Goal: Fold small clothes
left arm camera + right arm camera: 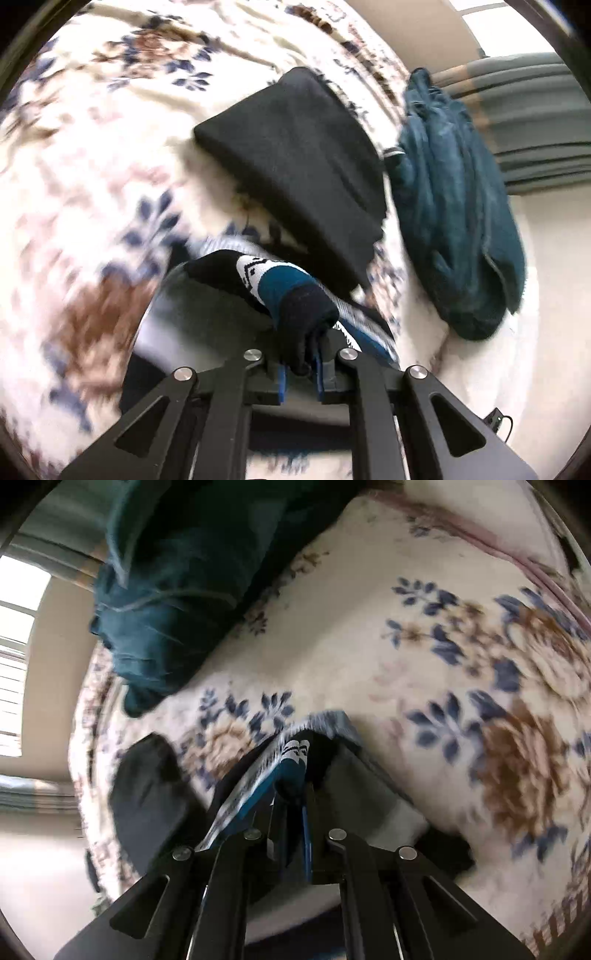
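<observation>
Knitted, soft navy-teal-white patterned sock [273,284] | above floral fleece blanket [92,155] | left gripper [301,363] pinching navy cuff | right gripper [295,797] pinching other end | light, limp; grip edges.

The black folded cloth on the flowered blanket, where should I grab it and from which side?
Grip the black folded cloth at its near left corner, coming from the bare flowered blanket side. That edge lies thick and clear; the teal garment crowds the right.
</observation>
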`<control>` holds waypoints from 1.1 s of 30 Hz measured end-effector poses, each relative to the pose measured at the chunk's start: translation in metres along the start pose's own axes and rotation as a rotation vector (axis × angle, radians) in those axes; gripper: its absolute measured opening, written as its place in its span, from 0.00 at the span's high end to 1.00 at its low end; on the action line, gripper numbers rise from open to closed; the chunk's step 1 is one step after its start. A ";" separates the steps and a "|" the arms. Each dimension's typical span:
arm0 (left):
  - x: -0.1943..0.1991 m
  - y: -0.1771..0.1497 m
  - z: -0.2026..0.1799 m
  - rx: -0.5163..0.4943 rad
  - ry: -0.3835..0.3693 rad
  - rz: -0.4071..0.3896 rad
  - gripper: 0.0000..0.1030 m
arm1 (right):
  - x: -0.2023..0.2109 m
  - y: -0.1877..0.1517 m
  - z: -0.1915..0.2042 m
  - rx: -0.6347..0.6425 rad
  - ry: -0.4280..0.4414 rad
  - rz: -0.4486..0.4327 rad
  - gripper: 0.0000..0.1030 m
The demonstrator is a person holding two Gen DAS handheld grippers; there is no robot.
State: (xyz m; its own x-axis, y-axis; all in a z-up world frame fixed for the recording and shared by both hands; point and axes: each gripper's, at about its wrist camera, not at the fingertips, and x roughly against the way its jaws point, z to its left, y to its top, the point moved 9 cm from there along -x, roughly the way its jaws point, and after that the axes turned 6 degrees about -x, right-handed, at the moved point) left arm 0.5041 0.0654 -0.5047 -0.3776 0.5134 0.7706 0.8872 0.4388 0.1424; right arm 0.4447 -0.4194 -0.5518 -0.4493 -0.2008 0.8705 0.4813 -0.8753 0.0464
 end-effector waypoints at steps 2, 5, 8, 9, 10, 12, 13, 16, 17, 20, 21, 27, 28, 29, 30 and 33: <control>0.027 -0.031 0.003 0.001 -0.018 0.008 0.92 | 0.032 -0.021 -0.016 -0.015 0.033 0.002 0.94; 0.066 -0.090 0.013 0.014 -0.026 0.020 0.92 | 0.071 -0.056 -0.048 -0.001 0.041 0.011 0.94; 0.095 -0.148 0.028 0.024 -0.011 0.033 0.92 | 0.096 -0.099 -0.094 0.035 0.012 0.058 0.94; 0.104 -0.172 0.038 0.011 0.016 0.040 0.92 | 0.100 -0.109 -0.107 0.044 0.000 0.073 0.94; 0.109 -0.189 0.048 0.012 0.034 0.046 0.92 | 0.104 -0.123 -0.127 0.055 -0.020 0.088 0.94; 0.114 -0.217 0.066 0.029 0.064 0.053 0.92 | 0.112 -0.148 -0.167 0.052 -0.050 0.119 0.94; 0.116 -0.234 0.080 0.043 0.083 0.056 0.92 | 0.116 -0.163 -0.192 0.053 -0.074 0.134 0.94; 0.116 -0.272 0.119 0.067 0.135 0.083 0.92 | 0.122 -0.192 -0.244 0.048 -0.120 0.164 0.94; 0.115 -0.280 0.128 0.069 0.150 0.094 0.92 | 0.123 -0.203 -0.263 0.043 -0.139 0.173 0.94; 0.104 -0.314 0.163 0.085 0.196 0.156 0.92 | 0.116 -0.224 -0.310 0.034 -0.197 0.198 0.94; 0.098 -0.324 0.172 0.072 0.214 0.183 0.92 | 0.113 -0.229 -0.323 0.029 -0.215 0.205 0.94; 0.076 -0.353 0.207 0.032 0.287 0.265 0.92 | 0.092 -0.257 -0.376 0.033 -0.343 0.254 0.94; 0.076 -0.353 0.207 0.030 0.287 0.265 0.92 | 0.090 -0.261 -0.381 0.045 -0.363 0.261 0.94; 0.078 -0.353 0.204 0.026 0.280 0.268 0.92 | 0.088 -0.267 -0.384 0.052 -0.379 0.272 0.94; 0.079 -0.352 0.200 0.014 0.278 0.269 0.92 | 0.089 -0.270 -0.386 0.054 -0.386 0.275 0.94; 0.094 -0.350 0.184 -0.017 0.249 0.261 0.92 | 0.098 -0.282 -0.384 0.085 -0.389 0.273 0.95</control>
State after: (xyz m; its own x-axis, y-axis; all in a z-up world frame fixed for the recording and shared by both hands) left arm 0.1092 0.0963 -0.5963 -0.0637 0.4100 0.9098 0.9504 0.3031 -0.0700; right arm -0.0244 -0.3614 -0.6675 0.0089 -0.2244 0.9744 0.6092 -0.7715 -0.1833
